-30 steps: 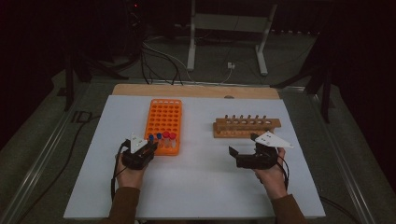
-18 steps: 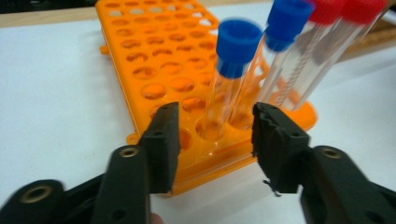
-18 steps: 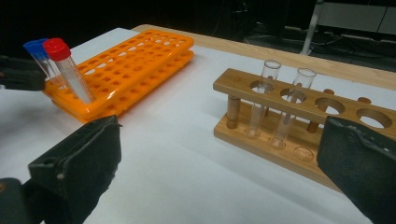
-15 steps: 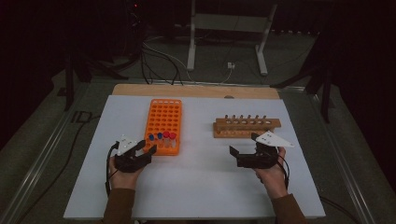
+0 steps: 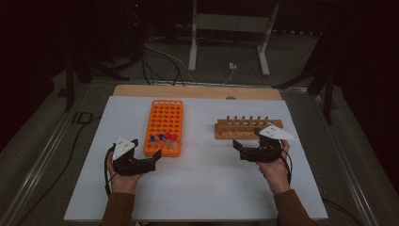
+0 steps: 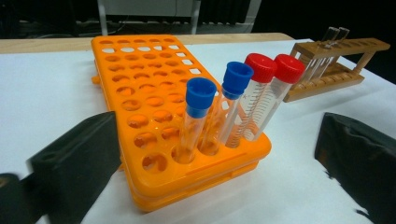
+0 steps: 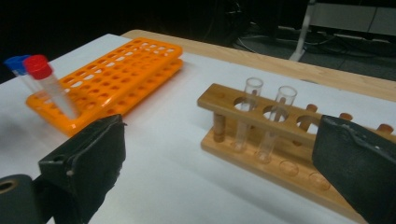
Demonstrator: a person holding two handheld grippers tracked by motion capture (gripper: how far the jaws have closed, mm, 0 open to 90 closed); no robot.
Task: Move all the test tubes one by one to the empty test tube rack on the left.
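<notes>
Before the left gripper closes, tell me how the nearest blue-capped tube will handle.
The blue-capped tube looks empty, so probably light. Its smooth, clear wall may slip between the jaws. It leans loosely in the orange rack, so it should lift out easily but could wobble.

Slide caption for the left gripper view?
Open left claw faces orange rack holding two blue-capped and two red-capped tubes.

You are looking at two racks: one orange rack (image 6: 154, 93) and one wooden rack (image 7: 280, 154). Four capped tubes are standing in the orange one, two blue-capped (image 6: 201, 98) and two red-capped (image 6: 261, 67). Two clear glass tubes (image 7: 250, 112) are standing in the wooden one.
</notes>
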